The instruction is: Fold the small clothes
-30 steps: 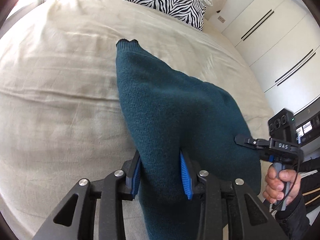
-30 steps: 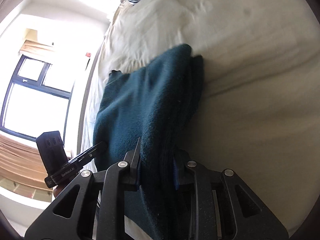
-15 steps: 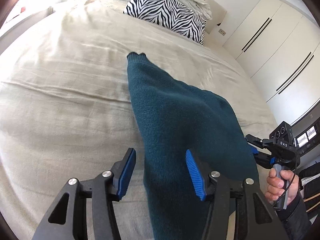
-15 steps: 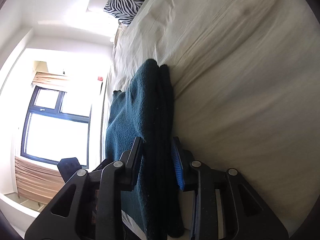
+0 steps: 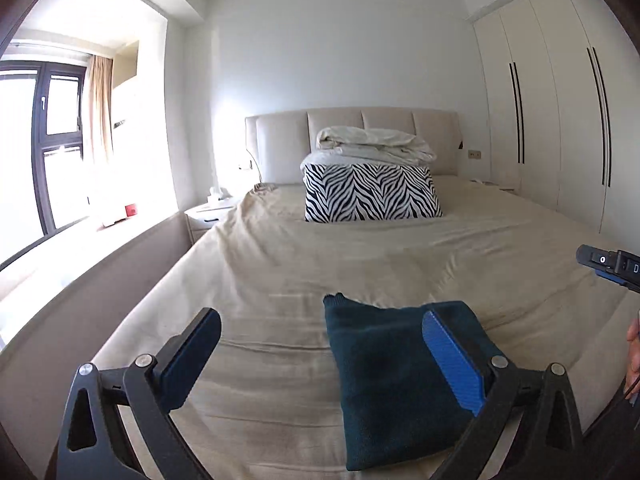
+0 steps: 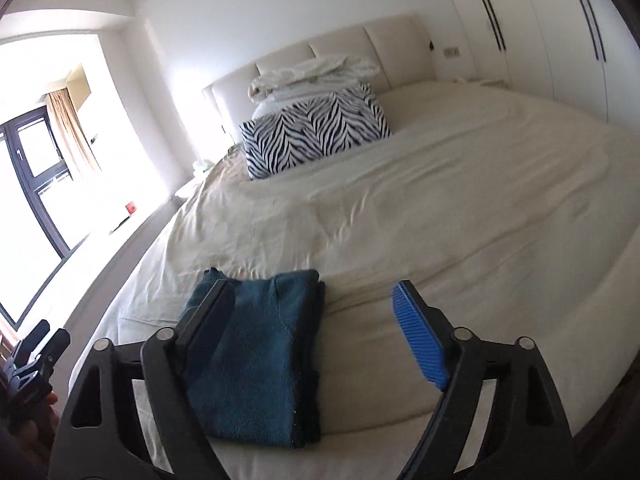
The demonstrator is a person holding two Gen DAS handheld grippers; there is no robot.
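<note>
Beige bedsheet (image 5: 280,280) with the folded teal sweater (image 5: 392,380) lying flat near the foot edge. Left gripper (image 5: 320,360) and right gripper (image 6: 316,332) are both opening wide, holding nothing. My worry: a jaw dipping back could snag and undo the fold.
</note>
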